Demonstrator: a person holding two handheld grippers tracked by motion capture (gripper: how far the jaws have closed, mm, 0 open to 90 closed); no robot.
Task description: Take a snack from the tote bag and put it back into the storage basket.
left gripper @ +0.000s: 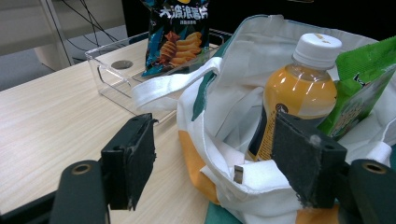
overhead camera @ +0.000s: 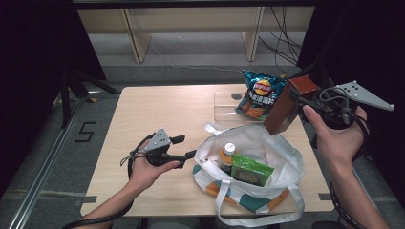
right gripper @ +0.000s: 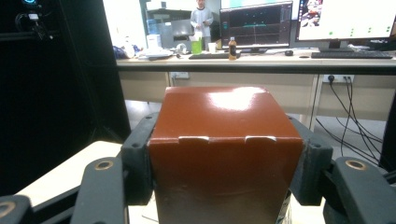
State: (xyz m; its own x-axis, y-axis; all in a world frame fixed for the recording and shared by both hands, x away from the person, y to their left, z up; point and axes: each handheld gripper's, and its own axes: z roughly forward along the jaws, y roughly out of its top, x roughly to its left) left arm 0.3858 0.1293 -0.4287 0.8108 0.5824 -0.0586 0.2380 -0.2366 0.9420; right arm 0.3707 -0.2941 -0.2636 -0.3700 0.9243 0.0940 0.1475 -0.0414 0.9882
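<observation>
You are holding the brown box (overhead camera: 285,106) up in the air with the right gripper (overhead camera: 305,102), above the far right rim of the white tote bag (overhead camera: 282,157) and just in front of the blue crisp packet (overhead camera: 258,95). In the right gripper view its jaws are standing wide and pressing flat on both sides of the box (right gripper: 224,154), so the grip looks firm. By the look of it, you are partway through packing: the box is lifted but not yet in the bag. The next move is calling for you to swing it over the bag's open mouth and lower it into the free space beside the goods already there, without knocking the bottle.

The left gripper (overhead camera: 187,147) is sitting open and empty, its jaws straddling the bag's near edge (left gripper: 243,186) without clamping it.

Inside the bag an orange drink bottle (overhead camera: 228,156) is standing upright, with a green packet (overhead camera: 250,170) leaning against it. The crisp packet is standing in a clear plastic tray (overhead camera: 224,106) on the table (overhead camera: 143,114).
</observation>
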